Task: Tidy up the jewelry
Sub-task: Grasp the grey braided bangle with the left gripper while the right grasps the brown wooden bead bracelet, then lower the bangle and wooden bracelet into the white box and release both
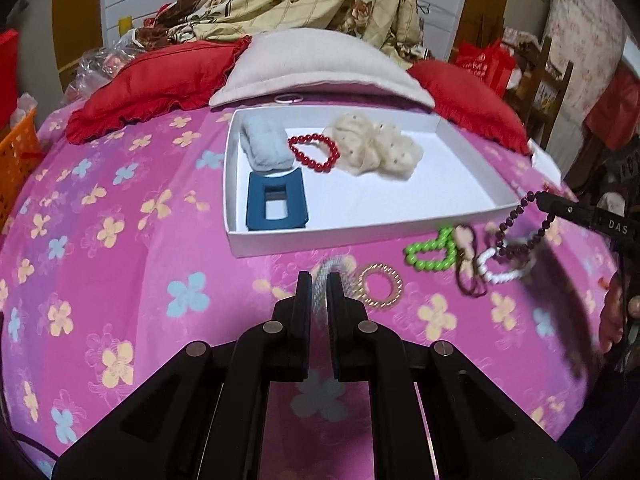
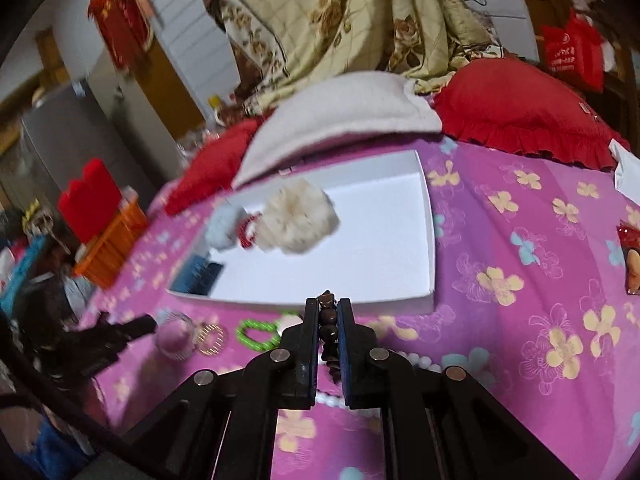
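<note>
Leftmost, on a pink flowered bedspread (image 1: 120, 208): a white tray (image 1: 236, 236) holding, from left to right, a pale blue scrunchie (image 1: 265, 148) with a dark blue hair claw (image 1: 276, 202) just in front of it, a red bead bracelet (image 1: 314, 152), and a cream dotted scrunchie (image 1: 374, 148); the right half of the tray floor is bare. Behind the tray's far wall, a thin pink ring (image 1: 288, 99) beside a grey pillow (image 1: 312, 60), with red cushions at either side. In front of the tray: the left gripper (image 1: 319, 292), fingers pressed together on a silvery-grey ring (image 1: 332, 270), which arches up past their tips, blurred. Just right of it on the cloth, a gold ring (image 1: 379, 287); next, a green bead bracelet (image 1: 430, 254); then a small cluster of a beige piece, a dark cord loop and a white bead bracelet (image 1: 504, 274), touching or overlapping, details blurred. Far right: the right gripper (image 2: 327, 312), fingers clamped on a dark bead strand (image 1: 516, 222), which hangs from the tips just above the white bracelet, near the tray's front right corner.
</note>
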A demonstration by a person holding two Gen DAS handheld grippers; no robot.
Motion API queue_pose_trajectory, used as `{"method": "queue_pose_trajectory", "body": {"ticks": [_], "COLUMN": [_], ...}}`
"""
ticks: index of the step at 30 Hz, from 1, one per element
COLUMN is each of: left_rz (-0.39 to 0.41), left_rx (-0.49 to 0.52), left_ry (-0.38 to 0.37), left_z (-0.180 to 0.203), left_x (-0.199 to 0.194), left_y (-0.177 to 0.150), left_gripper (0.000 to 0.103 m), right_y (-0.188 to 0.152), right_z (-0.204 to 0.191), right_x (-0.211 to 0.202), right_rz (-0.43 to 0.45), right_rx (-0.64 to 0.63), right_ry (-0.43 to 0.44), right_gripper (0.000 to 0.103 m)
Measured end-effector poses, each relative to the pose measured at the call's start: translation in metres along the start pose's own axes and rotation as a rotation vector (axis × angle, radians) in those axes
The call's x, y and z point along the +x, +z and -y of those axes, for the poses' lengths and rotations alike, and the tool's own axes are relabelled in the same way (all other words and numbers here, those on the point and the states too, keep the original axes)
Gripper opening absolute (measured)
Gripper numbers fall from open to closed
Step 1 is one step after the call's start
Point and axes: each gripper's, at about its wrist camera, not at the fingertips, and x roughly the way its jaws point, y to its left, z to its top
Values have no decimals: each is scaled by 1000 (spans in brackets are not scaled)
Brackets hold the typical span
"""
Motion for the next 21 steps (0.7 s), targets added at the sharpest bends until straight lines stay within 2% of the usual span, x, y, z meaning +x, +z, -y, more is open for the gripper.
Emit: {"method": "queue_pose_trajectory", "body": {"ticks": [8, 15, 17, 21], "left_rz": [19, 88, 97, 82], "left_rx": [-49, -45, -30, -17], "left_ry": [-50, -122, -116, -38], "left_z": [1, 13, 15, 8], "left_x": [-3, -15, -16, -12], "left_y": [10, 46, 51, 41], "left_gripper": [6, 6, 6, 7], "right_y": [16, 35, 38, 39], "right_z": [-16, -23, -25, -28], "right_x": [-5, 16, 25, 39], "right_rz": [47, 52, 42, 24], "right_rx": [-4, -10, -6, -22], "right_ry": [14, 6, 9, 9], "right_gripper": [8, 8, 8, 8]}}
